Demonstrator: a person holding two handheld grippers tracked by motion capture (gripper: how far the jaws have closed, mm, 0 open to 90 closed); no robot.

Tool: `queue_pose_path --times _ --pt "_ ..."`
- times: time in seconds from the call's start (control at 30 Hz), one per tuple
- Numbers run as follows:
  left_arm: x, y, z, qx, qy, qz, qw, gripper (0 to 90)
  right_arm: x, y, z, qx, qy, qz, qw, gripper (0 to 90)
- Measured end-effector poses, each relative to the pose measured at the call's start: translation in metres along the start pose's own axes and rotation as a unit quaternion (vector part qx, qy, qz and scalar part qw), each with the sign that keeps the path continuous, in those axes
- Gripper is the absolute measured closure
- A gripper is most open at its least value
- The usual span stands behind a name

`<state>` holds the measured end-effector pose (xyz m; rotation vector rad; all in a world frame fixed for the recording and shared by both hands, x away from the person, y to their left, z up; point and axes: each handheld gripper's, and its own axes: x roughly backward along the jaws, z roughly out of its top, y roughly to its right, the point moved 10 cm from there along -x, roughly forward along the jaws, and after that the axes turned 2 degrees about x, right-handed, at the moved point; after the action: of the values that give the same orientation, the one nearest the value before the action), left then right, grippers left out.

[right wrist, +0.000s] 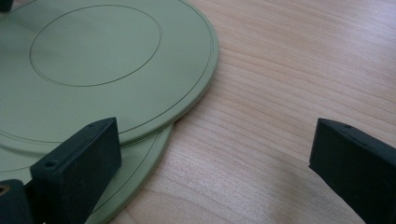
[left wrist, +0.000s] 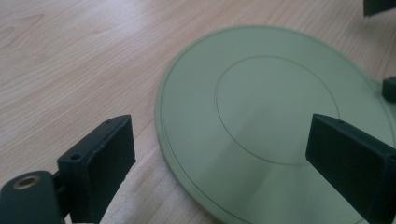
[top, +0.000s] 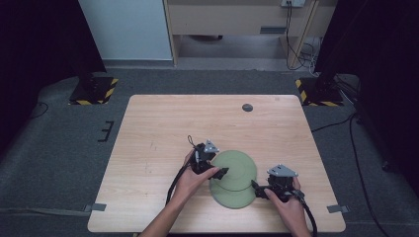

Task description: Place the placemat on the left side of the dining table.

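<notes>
Holding a gripper in each hand, I have both down low over the near half of the wooden table (top: 163, 128). My right gripper (top: 259, 190) sits nearest me, its jaws spread wide with nothing between them; in the right gripper view one jaw hangs over the rim of the lower green plate (right wrist: 140, 172) and the other over bare wood. My left gripper (top: 221, 172) is a little farther in, also released, jaws well apart; in the left gripper view they straddle the near edge of the upper green plate (left wrist: 275, 116), one over wood and one over the plate's surface, gripping nothing.

Between the two tools lie the two flat green plates, overlapping: the upper green plate (top: 236, 168) rests partly on top of the lower green plate (top: 232, 196), which pokes out toward my side. Both lie flat, each with a faint inner ring.

Farther off, near the table's far edge, there is a small dark round disc (top: 247, 107). Beyond the table are grey floor, two black stands with yellow-striped bases (top: 94, 89), and cables (top: 301, 54).
</notes>
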<state>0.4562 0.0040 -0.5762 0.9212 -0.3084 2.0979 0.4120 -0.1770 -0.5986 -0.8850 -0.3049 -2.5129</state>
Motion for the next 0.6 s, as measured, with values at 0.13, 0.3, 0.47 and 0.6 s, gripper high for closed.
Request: queue_pose_path --times 0.13,0.3,0.47,0.6 --pt "-0.0022 0.0008 -0.0016 0.006 0.000 -0.007 1.0000 7.9 0.0002 -0.0002 0.0004 0.003 0.002 -0.005 1.0000 2.0" --pt "-0.0048 -0.0011 -0.0048 0.016 -0.005 -0.009 0.9998 7.9 0.0000 -0.0001 0.0003 0.001 0.001 -0.005 1.0000 1.8" --pt "-0.0047 -0.0026 -0.0055 0.028 -0.004 -0.013 0.9995 13.2 -0.0001 0.0002 0.0001 0.000 0.001 -0.003 1.0000 1.9" --pt "-0.0083 -0.0016 -0.0064 0.044 -0.004 -0.025 0.9987 18.2 0.0002 0.0001 -0.0002 -0.001 0.000 -0.005 1.0000 2.1"
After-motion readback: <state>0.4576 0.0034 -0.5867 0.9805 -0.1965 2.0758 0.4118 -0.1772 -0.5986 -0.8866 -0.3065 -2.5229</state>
